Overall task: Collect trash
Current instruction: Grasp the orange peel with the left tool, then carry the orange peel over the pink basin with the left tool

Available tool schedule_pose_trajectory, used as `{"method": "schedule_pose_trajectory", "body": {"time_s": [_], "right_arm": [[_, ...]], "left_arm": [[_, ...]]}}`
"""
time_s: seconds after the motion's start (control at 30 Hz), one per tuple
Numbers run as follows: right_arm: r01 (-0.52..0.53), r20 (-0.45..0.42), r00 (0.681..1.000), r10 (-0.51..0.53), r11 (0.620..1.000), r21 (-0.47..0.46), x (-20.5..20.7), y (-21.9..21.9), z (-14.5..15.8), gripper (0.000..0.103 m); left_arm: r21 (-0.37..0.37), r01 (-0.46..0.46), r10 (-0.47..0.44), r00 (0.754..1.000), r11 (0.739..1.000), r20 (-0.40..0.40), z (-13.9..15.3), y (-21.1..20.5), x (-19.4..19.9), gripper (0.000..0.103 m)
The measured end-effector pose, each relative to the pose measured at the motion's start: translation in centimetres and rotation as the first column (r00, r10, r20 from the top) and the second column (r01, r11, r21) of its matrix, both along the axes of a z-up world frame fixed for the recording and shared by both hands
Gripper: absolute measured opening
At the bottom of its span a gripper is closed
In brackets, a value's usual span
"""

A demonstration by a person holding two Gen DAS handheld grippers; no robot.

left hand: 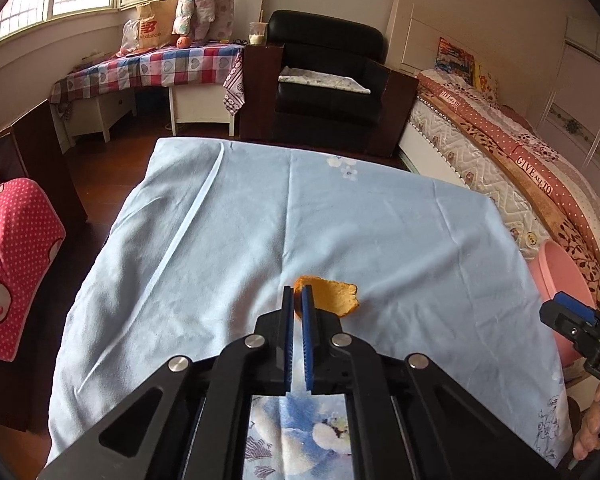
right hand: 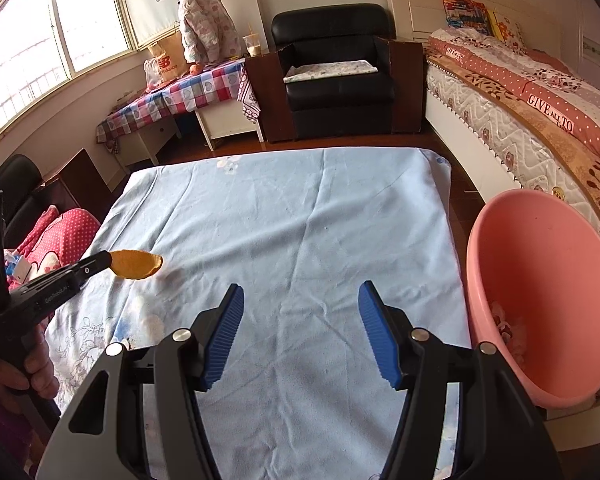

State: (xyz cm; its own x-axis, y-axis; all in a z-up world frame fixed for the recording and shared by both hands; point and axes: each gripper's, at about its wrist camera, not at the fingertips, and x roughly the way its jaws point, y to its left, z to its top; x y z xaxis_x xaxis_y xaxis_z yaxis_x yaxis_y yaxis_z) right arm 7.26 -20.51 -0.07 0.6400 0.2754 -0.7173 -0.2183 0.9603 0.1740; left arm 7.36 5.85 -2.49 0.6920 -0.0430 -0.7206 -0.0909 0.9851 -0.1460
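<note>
My left gripper (left hand: 298, 292) is shut on a piece of orange peel (left hand: 331, 294) and holds it a little above the light blue cloth (left hand: 339, 220) that covers the table. In the right wrist view the peel (right hand: 136, 264) sticks out of the left gripper's tips (right hand: 106, 260) at the left. My right gripper (right hand: 301, 300) is open and empty over the near middle of the cloth (right hand: 300, 216). A pink basin (right hand: 539, 292) stands tilted at the table's right side with some scraps at its bottom; its rim also shows in the left wrist view (left hand: 555, 264).
A bed with a patterned quilt (right hand: 539, 112) runs along the right. A black armchair (right hand: 335, 64) stands behind the table. A checked-cloth bench (right hand: 180, 96) with a paper bag sits under the window. A red dotted cushion (left hand: 12, 256) lies at the left.
</note>
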Motion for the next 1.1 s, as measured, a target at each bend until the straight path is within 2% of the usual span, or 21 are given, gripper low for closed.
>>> {"method": "schedule_pose_trajectory", "body": {"time_s": [0.27,0.47,0.67,0.83,1.1], "right_arm": [[0.031,0.013,0.999,-0.031,1.0,-0.004,-0.8,-1.6,0.2,0.06],[0.084,0.033,0.996,-0.084,0.996,-0.006,-1.4,-4.2,0.8,0.06],[0.169,0.058,0.984,-0.168,0.986,-0.012,-1.6,-8.3,1.7,0.06],[0.244,0.065,0.968,-0.243,0.97,-0.005,-1.7,-12.2,2.0,0.06],[0.314,0.068,0.948,-0.312,0.949,-0.019,-1.9,-17.0,1.8,0.06]], "left_arm": [[0.0,0.118,-0.118,0.992,0.993,0.054,2.7,-4.8,-0.3,0.003],[0.001,0.223,-0.222,0.971,0.975,0.089,4.5,-10.0,0.1,0.003],[-0.013,0.325,-0.321,0.94,0.946,0.114,6.1,-15.3,0.8,0.003],[0.003,0.41,-0.407,0.905,0.912,0.124,7.0,-20.4,1.2,0.003],[0.037,0.486,-0.486,0.865,0.873,0.122,7.3,-27.1,1.9,0.003]]}}
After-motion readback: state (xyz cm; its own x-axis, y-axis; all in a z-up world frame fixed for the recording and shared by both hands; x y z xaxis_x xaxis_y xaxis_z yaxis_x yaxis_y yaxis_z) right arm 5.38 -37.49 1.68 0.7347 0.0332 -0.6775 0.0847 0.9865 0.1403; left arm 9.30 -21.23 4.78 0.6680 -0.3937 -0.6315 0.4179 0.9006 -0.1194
